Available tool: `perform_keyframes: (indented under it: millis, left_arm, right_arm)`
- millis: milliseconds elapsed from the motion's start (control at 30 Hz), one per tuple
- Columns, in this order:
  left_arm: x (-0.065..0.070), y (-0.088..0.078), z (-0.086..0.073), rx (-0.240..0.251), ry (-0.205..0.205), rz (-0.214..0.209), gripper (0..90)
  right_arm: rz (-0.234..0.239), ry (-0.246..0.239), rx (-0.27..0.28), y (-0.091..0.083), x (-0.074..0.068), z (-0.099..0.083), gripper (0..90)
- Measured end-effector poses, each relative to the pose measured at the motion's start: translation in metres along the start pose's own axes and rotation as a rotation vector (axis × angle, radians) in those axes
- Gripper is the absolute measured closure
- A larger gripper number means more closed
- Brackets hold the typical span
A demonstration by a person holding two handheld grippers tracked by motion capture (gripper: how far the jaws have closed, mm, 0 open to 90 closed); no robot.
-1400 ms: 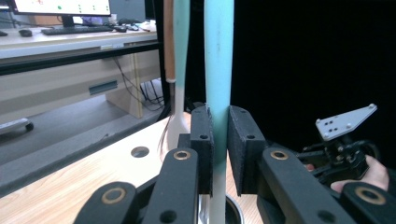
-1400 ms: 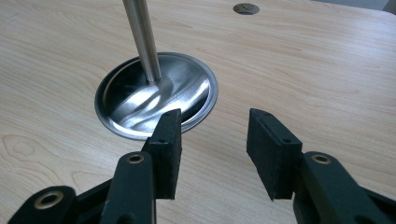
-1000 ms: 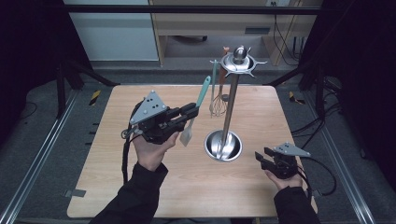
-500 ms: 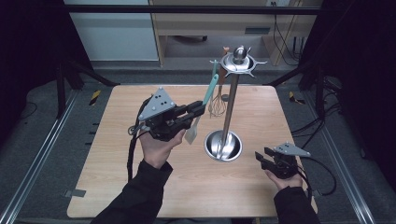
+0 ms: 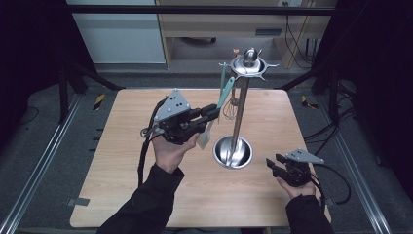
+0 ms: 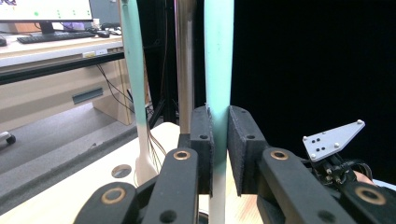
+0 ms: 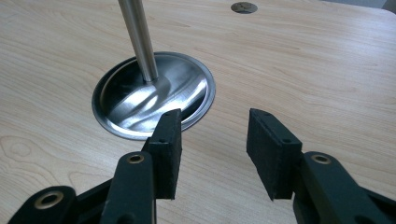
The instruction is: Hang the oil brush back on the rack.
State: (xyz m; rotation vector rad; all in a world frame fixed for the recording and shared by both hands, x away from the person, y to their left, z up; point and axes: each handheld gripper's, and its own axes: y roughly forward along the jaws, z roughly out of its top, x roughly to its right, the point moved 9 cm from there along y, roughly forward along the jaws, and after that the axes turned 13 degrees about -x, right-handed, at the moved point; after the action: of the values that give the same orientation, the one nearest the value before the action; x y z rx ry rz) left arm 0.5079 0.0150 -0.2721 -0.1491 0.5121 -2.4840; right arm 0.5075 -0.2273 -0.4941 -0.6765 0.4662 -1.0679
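Observation:
A steel utensil stand has a round base (image 5: 233, 152), a tall pole (image 5: 239, 112) and a hooked top (image 5: 249, 63). My left gripper (image 5: 214, 113) is raised beside the pole, shut on a spatula with a mint handle (image 5: 225, 95) and a white blade (image 5: 204, 139). In the left gripper view the pads clamp that handle (image 6: 218, 70); a second mint utensil (image 6: 135, 70) hangs further left and the pole (image 6: 185, 60) stands between them. My right gripper (image 5: 273, 163) rests low at the table's front right, open, its jaws (image 7: 212, 140) pointing at the base (image 7: 140, 93).
A wire whisk (image 5: 234, 105) hangs from the stand behind the pole. The wooden table (image 5: 122, 185) has a cable hole (image 7: 243, 6) beyond the base. Dark metal frame rails run along both sides, and a cabinet stands behind.
My left gripper has carried the spatula a little to the right, closer to the stand's pole and hooks. The right gripper has stayed where it was.

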Motion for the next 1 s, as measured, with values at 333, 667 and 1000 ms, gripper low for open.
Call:
perform_keyframes:
  millis: [333,667,1000]
  left_arm:
    - [0.000,0.005,0.002,-0.012,0.001,0.001,80.7]
    - [-0.001,0.013,0.001,-0.029,-0.006,0.012,80.7]
    - [0.000,0.028,0.001,-0.031,-0.016,0.031,80.9]
  right_arm:
    - [0.001,-0.005,0.001,0.000,0.000,0.000,55.4]
    - [0.005,-0.003,-0.002,0.001,-0.001,0.000,55.4]
    - [0.005,-0.004,-0.005,0.001,-0.001,0.000,55.4]
